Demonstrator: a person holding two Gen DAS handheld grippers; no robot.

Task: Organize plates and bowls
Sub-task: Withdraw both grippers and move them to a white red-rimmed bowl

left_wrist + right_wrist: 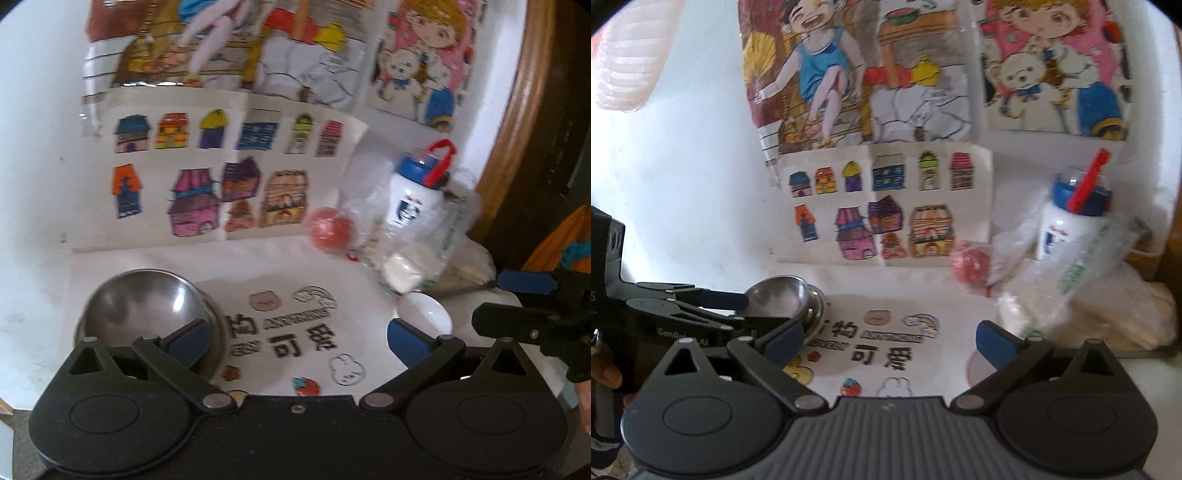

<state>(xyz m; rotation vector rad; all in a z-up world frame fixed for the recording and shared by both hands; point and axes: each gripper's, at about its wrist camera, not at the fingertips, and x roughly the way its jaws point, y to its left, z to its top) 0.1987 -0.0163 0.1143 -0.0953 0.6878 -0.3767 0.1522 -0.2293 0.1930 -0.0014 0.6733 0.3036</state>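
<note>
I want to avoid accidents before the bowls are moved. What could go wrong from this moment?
1. The steel bowl looks smooth and rounded; the open left hand-held gripper might slip on its rim.
2. The small white bowl lies close to the plastic bags and the bottle; the right hand-held gripper, also open, could snag a bag and tip the bottle.

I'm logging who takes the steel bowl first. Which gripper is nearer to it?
Left. The left gripper has one finger over the steel bowl, jaws open around its rim. The right gripper hangs to the bowl's right, apart from it, above the printed mat.
</note>
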